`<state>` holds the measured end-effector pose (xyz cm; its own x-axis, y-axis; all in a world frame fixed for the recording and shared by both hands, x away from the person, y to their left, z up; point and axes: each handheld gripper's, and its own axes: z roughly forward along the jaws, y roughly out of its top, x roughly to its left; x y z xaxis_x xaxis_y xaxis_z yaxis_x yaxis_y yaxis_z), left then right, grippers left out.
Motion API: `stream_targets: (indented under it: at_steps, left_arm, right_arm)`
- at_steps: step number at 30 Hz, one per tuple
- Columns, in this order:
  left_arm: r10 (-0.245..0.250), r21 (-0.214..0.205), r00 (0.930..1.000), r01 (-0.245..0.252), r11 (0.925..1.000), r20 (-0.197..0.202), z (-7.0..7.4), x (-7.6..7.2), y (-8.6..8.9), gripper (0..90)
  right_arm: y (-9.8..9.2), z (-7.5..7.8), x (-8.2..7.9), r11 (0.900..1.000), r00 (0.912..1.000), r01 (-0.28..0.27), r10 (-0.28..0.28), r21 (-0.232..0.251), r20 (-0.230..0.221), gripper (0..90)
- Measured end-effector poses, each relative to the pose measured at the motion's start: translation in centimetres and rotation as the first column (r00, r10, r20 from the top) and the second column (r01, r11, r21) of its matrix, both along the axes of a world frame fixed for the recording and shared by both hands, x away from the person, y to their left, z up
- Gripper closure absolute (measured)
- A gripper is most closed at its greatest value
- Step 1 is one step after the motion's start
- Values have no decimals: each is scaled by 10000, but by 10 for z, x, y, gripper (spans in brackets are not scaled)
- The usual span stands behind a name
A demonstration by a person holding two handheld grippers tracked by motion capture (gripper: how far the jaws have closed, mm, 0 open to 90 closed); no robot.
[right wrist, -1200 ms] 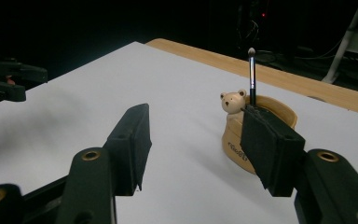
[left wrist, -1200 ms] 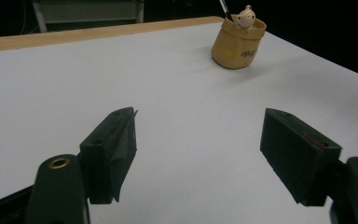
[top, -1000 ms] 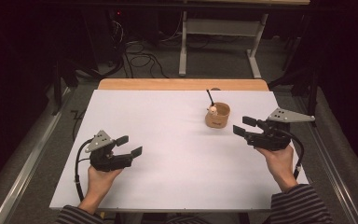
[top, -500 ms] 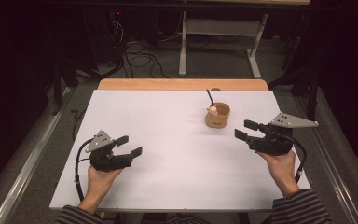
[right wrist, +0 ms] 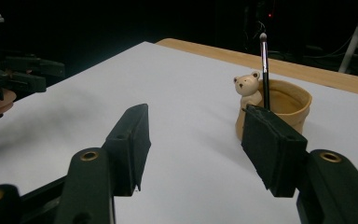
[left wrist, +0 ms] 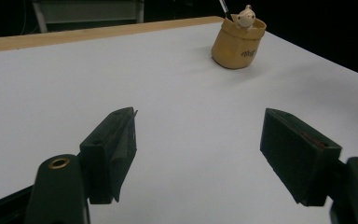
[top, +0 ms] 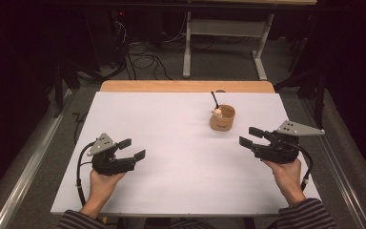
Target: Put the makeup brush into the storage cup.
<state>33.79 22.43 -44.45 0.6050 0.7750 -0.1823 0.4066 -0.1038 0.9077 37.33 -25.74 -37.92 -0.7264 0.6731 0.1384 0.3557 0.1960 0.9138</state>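
A tan cup (top: 222, 118) with a small bear figure on its rim stands right of the white table's middle, toward the back. A thin black brush (top: 215, 98) stands in it, tip up. My right gripper (top: 249, 137) hovers open just right of and nearer than the cup (right wrist: 279, 106), nothing between its jaws. In the right gripper view the bear (right wrist: 247, 87) and brush (right wrist: 264, 70) stand beyond the right jaw. My left gripper (top: 132, 148) rests open at the front left, far from the cup (left wrist: 239, 43), its jaws empty.
The white sheet (top: 171, 143) covers the table, with a wooden strip (top: 186, 86) showing at the far edge. Beyond it are a dark floor with cables (top: 145, 59) and a grey desk frame (top: 224, 28). A metal rail (top: 24, 176) runs along the left.
The right gripper has shifted slightly to the right and nearer, away from the cup. The left gripper has stayed put.
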Motion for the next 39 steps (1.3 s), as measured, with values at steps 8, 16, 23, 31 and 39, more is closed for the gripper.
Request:
stream_targets:
  at_steps: [8, 16, 23, 31, 39]
  left_arm:
    - [1, 0, 10000, -1, 10000, -1, 0, 0, 0, 273]
    - [-7, 6, 10000, 7, 10000, -9, 0, 0, 0, 273]
    - [2, -8, 10000, -2, 10000, -9, 0, 0, 0, 273]
    - [13, -25, 10000, -13, 10000, -14, 0, 0, 0, 273]
    - [7, -27, 10000, -7, 10000, -10, 0, 0, 0, 273]
  right_arm:
    - [1, -4, -3, 9999, 10000, -47, 48, 110, -38, 435]
    - [0, -10, -6, 9998, 9999, -44, 47, 202, -152, 435]
    - [-1, -15, -6, 9997, 9996, -10, 17, 263, -268, 435]
    - [-1, -20, -7, 9995, 9994, 9, 2, 329, -337, 435]
    - [-1, -26, -6, 9993, 9991, 82, -66, 376, -429, 435]
